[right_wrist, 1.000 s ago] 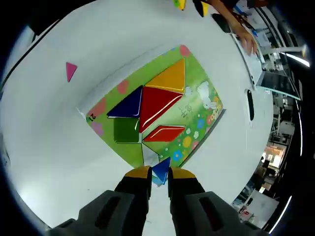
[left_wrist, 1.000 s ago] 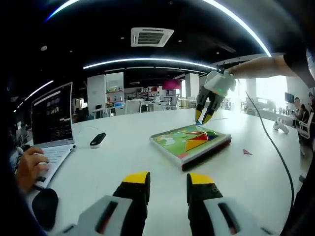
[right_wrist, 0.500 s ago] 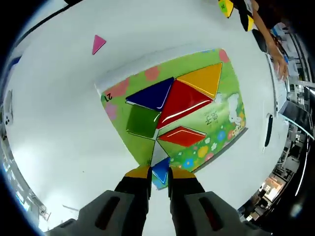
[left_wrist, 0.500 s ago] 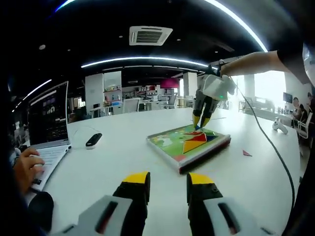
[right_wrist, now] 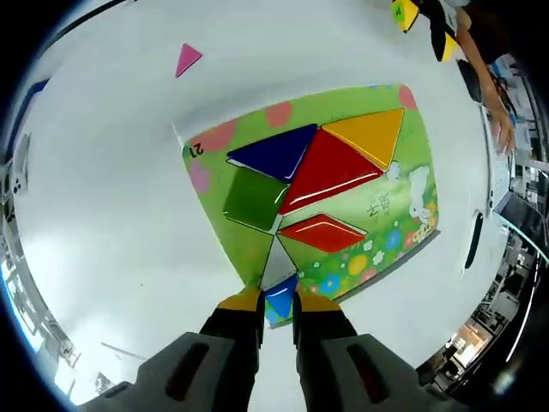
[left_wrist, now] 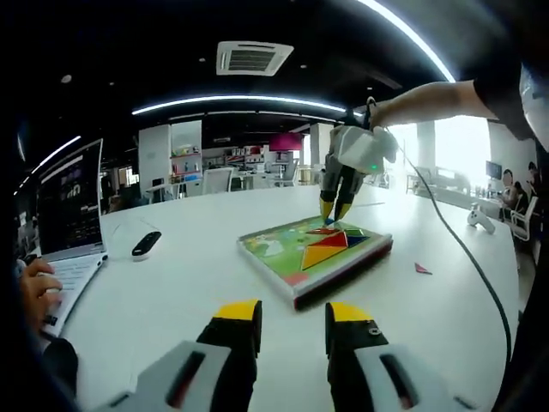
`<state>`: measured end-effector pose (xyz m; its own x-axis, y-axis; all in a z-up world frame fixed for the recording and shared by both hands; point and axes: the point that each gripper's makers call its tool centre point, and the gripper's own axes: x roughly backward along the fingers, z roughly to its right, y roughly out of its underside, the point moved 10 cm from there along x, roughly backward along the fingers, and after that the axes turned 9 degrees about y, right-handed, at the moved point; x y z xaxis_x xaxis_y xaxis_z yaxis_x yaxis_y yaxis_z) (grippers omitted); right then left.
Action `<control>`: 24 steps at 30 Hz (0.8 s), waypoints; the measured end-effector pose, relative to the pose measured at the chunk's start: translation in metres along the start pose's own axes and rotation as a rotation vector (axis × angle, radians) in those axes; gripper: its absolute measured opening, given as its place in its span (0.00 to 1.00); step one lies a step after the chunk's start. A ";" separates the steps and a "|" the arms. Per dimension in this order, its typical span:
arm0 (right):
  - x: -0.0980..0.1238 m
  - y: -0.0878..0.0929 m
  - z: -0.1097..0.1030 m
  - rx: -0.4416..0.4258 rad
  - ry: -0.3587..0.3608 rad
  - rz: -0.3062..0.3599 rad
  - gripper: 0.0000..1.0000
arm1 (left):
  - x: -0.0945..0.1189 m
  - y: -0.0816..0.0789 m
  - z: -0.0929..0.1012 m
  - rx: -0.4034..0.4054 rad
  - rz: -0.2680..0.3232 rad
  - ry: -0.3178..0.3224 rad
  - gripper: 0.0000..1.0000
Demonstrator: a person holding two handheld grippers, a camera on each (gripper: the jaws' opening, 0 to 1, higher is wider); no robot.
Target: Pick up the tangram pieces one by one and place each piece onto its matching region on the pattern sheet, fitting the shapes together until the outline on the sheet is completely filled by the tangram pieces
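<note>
Right hand-held gripper (right_wrist: 268,302) is pinching a small blue triangle (right_wrist: 280,300) between its yellow tips, low in the middle of the right gripper view, and over the last second it has been swinging round above the sheet (right_wrist: 249,249) while keeping its grip. The sheet has rolled in that view as the camera turned with the hand; the pieces on it have not shifted against each other. The blue triangle is now hanging right at the near edge of the sheet, its point just below the white triangular gap (right_wrist: 277,268) that is lying bare under the green square (right_wrist: 256,197) and beside the red parallelogram (right_wrist: 322,228). Above these are sitting the dark blue triangle (right_wrist: 274,153), the big red triangle (right_wrist: 330,172) and the orange triangle (right_wrist: 369,133), all fitted together.

By my judgement the held piece is being lined up for that gap, and what is left is a small turn and a lowering. A pink triangle (right_wrist: 187,58) is waiting on the tabletop (right_wrist: 103,172), upper left, well apart from the sheet.

Left hand-held gripper (left_wrist: 292,322) is hovering low over the tabletop with its jaws apart and nothing between them, at the bottom of the left gripper view, where the right one is showing upper right over the sheet's far edge.
</note>
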<state>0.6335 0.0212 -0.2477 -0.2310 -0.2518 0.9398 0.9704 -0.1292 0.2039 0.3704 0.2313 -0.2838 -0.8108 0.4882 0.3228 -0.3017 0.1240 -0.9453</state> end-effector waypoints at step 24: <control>-0.004 -0.001 0.003 -0.063 -0.071 0.000 0.16 | 0.004 0.000 0.006 -0.004 -0.024 0.026 0.31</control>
<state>0.6333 0.0254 -0.2509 -0.2230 -0.1839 0.9573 0.9637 -0.1894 0.1881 0.3641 0.2282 -0.2823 -0.7902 0.5073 0.3438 -0.3185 0.1393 -0.9376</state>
